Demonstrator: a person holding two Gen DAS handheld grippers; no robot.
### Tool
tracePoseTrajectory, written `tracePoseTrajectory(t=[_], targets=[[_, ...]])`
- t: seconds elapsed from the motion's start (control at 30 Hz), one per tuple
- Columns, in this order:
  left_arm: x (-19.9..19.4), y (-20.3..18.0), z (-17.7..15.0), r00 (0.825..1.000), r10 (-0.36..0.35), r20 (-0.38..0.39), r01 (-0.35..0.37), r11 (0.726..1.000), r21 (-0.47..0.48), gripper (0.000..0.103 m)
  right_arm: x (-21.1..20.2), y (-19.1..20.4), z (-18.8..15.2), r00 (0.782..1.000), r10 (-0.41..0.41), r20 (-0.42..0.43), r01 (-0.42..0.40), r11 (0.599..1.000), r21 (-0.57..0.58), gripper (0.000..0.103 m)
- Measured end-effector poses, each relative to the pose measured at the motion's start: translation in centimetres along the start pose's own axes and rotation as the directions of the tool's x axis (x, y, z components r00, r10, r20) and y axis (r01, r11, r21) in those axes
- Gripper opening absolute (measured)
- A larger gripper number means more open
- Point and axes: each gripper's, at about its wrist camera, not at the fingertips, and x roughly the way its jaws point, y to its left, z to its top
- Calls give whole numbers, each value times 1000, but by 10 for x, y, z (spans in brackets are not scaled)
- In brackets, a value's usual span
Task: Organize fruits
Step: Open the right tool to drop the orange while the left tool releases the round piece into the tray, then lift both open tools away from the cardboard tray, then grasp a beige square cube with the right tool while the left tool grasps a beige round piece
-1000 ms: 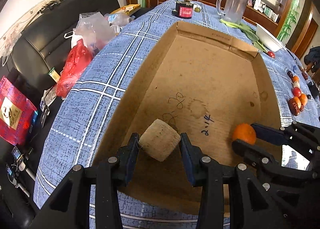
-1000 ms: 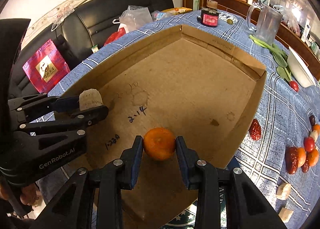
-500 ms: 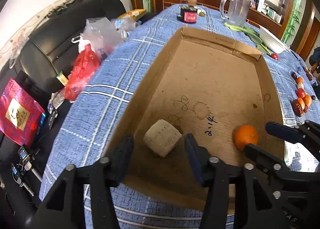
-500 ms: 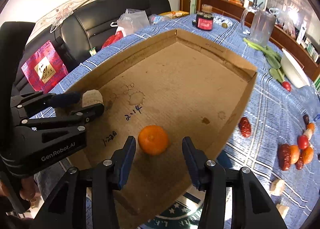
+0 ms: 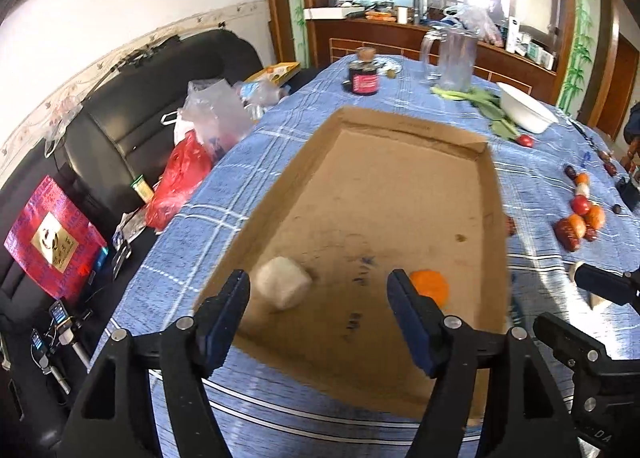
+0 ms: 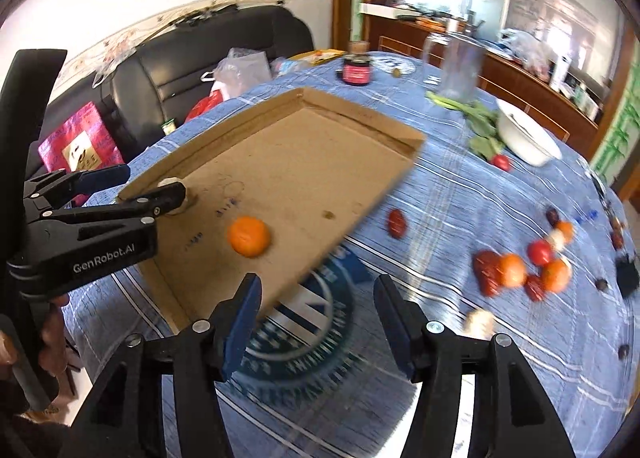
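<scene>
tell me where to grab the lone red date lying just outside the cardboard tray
Take the red date across its narrow middle, coming down from above. It lies flat on the blue checked tablecloth, an oblong with its long axis running roughly away from the camera, so jaws set either side of its short width should fit. The cardboard tray wall stands close on one side, so keep clear of it.

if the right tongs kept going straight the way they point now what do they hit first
Probably the blue tablecloth, just past the cardboard tray's near corner. The right tongs are opening with nothing between them, and the orange lies off to their left. Depth is unclear.
</scene>
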Motion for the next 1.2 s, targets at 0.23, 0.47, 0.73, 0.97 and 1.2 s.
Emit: tracePoseTrajectory(t=[0.23, 0.47, 0.73, 0.97, 1.2], targets=[[-11, -53, 3, 998, -60, 12, 59, 996, 60, 72, -28, -50, -28, 999, -54, 7, 53, 994, 99, 64], [-15, -109, 1, 992, -126, -8, 126, 985, 121, 73, -55, -113, -62, 992, -130, -4, 128, 969, 213, 65], [-11, -152, -6, 987, -148, -64, 156, 975, 158, 73, -46, -154, -90, 993, -101, -61, 114, 957, 267, 69], [-9, -153, -9, 990, -108, -90, 121, 981, 154, 73, -5, -149, -78, 996, 15, -85, 5, 972, 234, 69], [-2, -161, -7, 986, -121, -119, 138, 979, 149, 73, 7, -147, -76, 996, 51, -70, -36, 979, 200, 39]])
